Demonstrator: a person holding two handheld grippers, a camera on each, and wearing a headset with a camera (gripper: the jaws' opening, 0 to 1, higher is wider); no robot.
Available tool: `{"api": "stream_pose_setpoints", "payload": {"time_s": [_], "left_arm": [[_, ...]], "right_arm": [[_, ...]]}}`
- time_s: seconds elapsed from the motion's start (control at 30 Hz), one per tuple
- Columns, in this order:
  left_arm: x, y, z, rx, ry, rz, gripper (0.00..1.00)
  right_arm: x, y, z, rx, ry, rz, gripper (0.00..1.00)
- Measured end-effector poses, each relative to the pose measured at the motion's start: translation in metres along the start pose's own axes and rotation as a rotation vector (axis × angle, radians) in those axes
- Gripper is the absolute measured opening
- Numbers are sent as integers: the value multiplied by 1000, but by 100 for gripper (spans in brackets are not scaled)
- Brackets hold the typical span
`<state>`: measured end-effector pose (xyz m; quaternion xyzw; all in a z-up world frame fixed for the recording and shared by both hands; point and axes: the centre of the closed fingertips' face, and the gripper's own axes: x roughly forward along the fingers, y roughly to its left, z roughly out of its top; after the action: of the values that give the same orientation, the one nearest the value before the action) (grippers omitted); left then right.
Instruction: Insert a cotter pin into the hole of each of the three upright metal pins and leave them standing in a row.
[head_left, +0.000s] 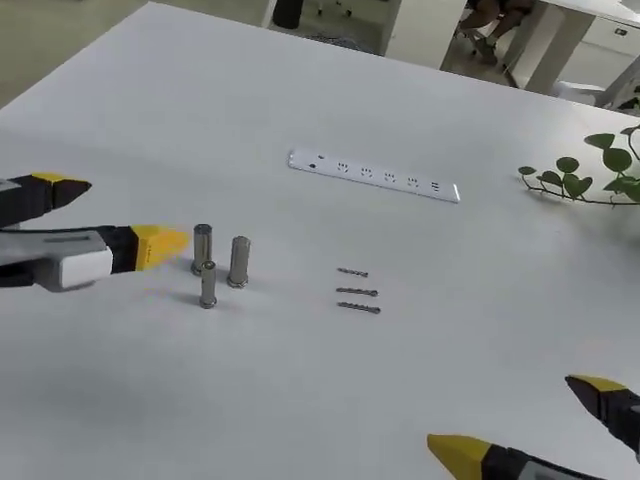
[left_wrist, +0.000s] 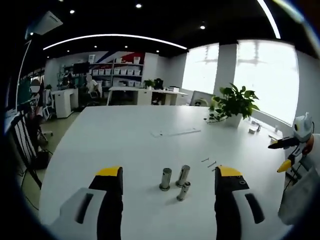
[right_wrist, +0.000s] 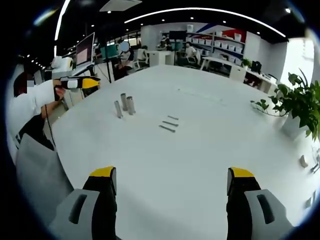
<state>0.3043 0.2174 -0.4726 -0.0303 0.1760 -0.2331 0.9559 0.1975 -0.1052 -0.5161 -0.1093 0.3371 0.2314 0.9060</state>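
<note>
Your left tool (head_left: 125, 213) hangs with jaws spread wide, its body cut off at the head view's left edge. One tip sits just beside the three metal pins (head_left: 238, 262), upright in a tight cluster on the table (head_left: 200, 400); their holes are too small to make out. Three cotter pins (head_left: 357, 291) lie loose to their right. Your right tool (head_left: 520, 415), jaws also apart, is cropped at the bottom edge, well apart from them. A power strip (head_left: 375, 176) lies beyond.

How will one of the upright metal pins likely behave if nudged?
The upright metal pins stand tall on small flanged bases, so one probably tips if nudged high. Round, it would likely roll once down. The shiny metal looks slippery.
</note>
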Motion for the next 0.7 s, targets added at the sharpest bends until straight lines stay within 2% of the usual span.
{"api": "stream_pose_setpoints", "payload": {"time_s": [0.17,0.3,0.43,0.53,0.7], "left_arm": [[18,8,7,24,-38,6,66],[34,11,3,68,3,3,64],[44,10,3,79,7,-14,61],[52,10,-2,96,23,-20,59],[67,12,-23,128,89,-51,54]], "right_arm": [[1,3,-4,7,9,5,89],[2,1,-4,9,13,0,89],[3,-2,-4,21,16,-7,89],[3,-4,-4,29,16,-15,88],[2,-3,-5,29,23,-18,88]]}}
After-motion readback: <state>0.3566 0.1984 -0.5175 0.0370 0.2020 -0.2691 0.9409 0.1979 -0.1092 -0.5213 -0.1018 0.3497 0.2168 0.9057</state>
